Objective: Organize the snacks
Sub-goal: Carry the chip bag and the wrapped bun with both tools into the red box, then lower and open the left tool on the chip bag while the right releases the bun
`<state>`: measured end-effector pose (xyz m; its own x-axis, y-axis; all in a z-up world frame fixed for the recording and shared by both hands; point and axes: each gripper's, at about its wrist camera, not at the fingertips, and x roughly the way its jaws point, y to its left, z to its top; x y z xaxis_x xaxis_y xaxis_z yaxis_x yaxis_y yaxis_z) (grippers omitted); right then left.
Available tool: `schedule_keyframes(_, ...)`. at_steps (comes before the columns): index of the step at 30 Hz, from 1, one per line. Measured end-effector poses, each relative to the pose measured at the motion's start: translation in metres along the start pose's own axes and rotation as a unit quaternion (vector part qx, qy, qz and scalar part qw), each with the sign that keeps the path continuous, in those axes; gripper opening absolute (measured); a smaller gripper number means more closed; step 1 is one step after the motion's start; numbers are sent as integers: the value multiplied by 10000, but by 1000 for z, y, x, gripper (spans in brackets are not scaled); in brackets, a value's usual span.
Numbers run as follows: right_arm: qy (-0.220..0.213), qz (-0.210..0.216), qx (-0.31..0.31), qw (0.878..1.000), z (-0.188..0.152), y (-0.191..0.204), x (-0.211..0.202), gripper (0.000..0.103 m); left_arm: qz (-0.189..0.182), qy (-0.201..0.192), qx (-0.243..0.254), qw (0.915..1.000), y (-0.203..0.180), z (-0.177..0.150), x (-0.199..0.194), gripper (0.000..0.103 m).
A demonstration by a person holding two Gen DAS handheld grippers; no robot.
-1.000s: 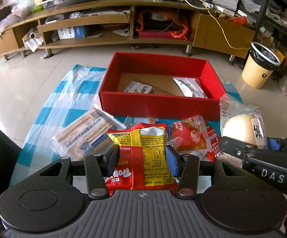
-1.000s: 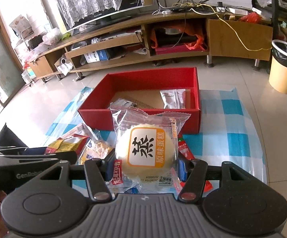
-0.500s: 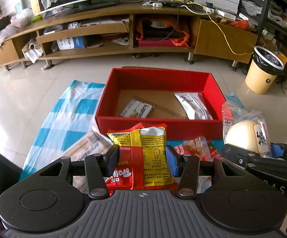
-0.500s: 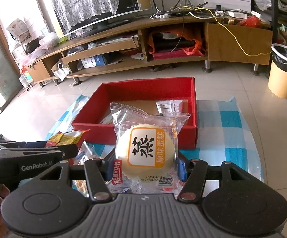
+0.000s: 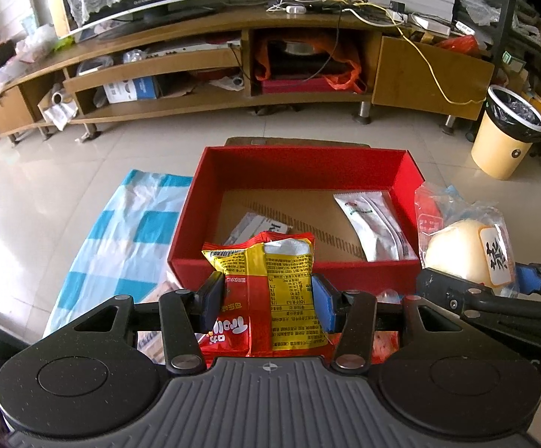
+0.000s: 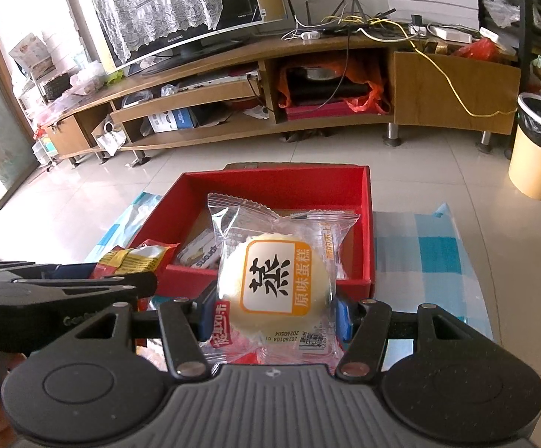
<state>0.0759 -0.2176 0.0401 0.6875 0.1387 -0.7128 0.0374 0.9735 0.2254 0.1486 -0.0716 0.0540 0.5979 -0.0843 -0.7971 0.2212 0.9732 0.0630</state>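
A tiled living-room floor stretches ahead to a long wooden TV stand, with a yellow waste bin off to the right. On the floor lies a blue-and-white checked cloth, and on it an open red box sits directly ahead of both grippers.

The left gripper is clamped on a red-and-yellow snack bag, its two pads pressing the bag's sides; the bag stands upright between the fingers, its top edge overlapping the box's near wall in this view. Beyond it, inside the box, a white sachet lies toward the right wall and a flat grey-white packet lies just behind the bag's top.

The right gripper grips a clear-wrapped steamed cake with an orange-bordered label, held upright between its fingers, in front of the box's near wall. In the left wrist view this cake appears just to the right of the box.

More wrapped snacks lie on the cloth beneath the grippers, mostly hidden.
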Motion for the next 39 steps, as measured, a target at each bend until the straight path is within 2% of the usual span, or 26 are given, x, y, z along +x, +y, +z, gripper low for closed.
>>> schedule_keyframes(15, 70, -85, -47, 9999, 27, -5, 35, 55, 176, 40, 56, 9998, -7, 28, 35, 58)
schedule_keyframes(27, 307, -74, 93, 9995, 49, -18, 94, 55, 380, 260, -4, 9989, -3, 48, 86, 58)
schedule_keyframes(39, 677, -8, 64, 9977, 46, -16, 144, 55, 574, 527, 8, 9970, 5, 48, 123, 60)
